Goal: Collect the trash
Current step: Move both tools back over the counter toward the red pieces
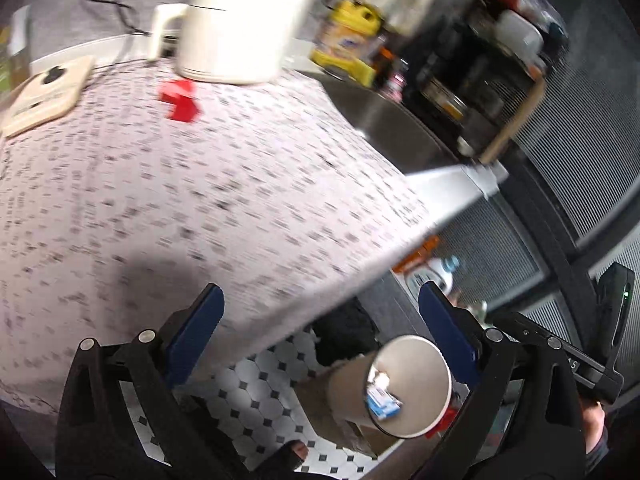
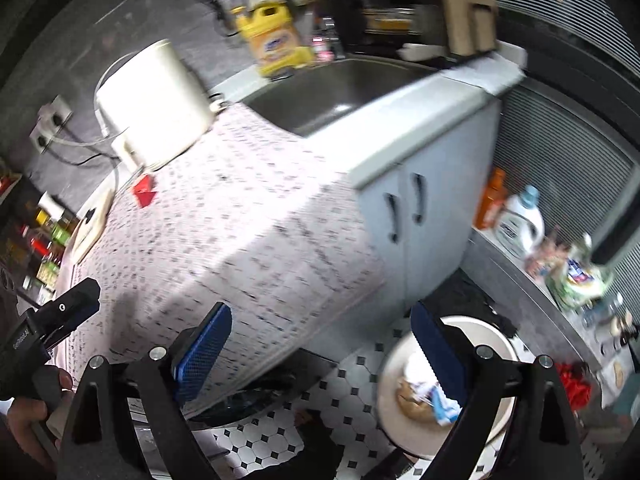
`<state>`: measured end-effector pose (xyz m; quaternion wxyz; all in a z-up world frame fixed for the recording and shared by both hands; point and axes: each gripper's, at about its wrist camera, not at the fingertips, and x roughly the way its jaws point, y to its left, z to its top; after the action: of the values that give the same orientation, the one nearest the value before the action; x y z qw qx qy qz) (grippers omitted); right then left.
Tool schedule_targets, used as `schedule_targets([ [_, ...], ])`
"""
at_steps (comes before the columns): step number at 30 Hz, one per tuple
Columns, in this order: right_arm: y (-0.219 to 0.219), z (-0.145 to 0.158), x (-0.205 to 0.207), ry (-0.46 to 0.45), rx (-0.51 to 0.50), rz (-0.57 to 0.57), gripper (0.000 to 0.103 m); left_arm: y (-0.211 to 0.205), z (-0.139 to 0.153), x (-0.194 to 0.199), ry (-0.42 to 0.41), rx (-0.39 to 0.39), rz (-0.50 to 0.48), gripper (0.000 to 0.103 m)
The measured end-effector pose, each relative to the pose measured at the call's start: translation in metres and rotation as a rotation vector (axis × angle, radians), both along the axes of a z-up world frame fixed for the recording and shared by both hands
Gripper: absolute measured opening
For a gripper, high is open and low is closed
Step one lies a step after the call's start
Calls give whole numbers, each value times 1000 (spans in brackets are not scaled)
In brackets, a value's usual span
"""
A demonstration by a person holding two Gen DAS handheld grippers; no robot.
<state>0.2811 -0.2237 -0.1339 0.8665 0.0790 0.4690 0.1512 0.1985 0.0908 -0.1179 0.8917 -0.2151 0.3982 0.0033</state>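
Note:
A red scrap of trash (image 1: pixel 181 100) lies on the patterned counter (image 1: pixel 160 208) next to a white kettle (image 1: pixel 240 20); it also shows in the right wrist view (image 2: pixel 144 194). A beige trash bin (image 1: pixel 408 386) stands on the tiled floor below the counter's edge, with crumpled wrappers inside (image 2: pixel 424 396). My left gripper (image 1: pixel 320 332) is open and empty above the counter's edge. My right gripper (image 2: pixel 320 344) is open and empty, with its right finger over the bin (image 2: pixel 400 420).
A steel sink (image 2: pixel 340 92) lies beyond the counter, with a yellow detergent jug (image 2: pixel 276 44) behind it. A wooden board (image 1: pixel 44 96) lies at the counter's left. White cabinet doors (image 2: pixel 416 232) stand below. Bottles (image 2: pixel 520 220) line a low ledge at right.

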Motion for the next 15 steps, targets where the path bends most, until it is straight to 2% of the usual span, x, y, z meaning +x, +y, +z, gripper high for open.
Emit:
schedule_targets([
  [6,73,7,19,-13,-10,83,89,67,3,-5,-25,-17,95,97],
  [15,179,8,43,-19,-14,177,86,158,3,-11,-57,-13,184,97],
])
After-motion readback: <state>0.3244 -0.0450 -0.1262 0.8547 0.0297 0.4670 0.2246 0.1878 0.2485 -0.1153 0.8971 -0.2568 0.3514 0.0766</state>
